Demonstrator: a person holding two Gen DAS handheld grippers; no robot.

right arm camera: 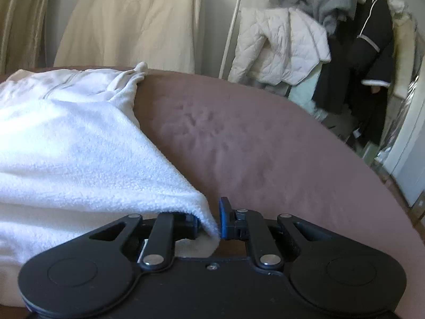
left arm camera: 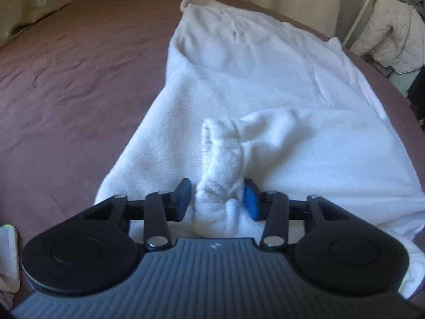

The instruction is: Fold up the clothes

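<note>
The wide bed surface covered in a brown-mauve sheet (left arm camera: 66,85) carried the work and filled most of both views, its bare cloth lightly creased. On it lay the white fleece garment with a drawstring waistband (left arm camera: 252,79), stretched lengthwise away from the left wrist camera, the waistband at the far end and the near end bunched; in the right wrist view the same garment (right arm camera: 79,146) occupied the left half, its edge running diagonally down toward the gripper. Beyond the bed stood pale cream curtains (right arm camera: 127,21) against the wall, and to the right of them a cluttered rack of hanging clothes, including a white quilted jacket (right arm camera: 281,45) and a dark jacket with pale trim (right arm camera: 369,53). The left gripper (left arm camera: 217,199) was closed on a gathered, upright roll of the white fleece, the fabric pressed between the black finger on one side and the blue pad (left arm camera: 251,199) on the other. The right gripper (right arm camera: 208,220) held the lower corner of the garment's edge; the fleece hung between its fingers, touching the blue pad (right arm camera: 225,218) and draping over the opposite finger, which it partly hid
</note>
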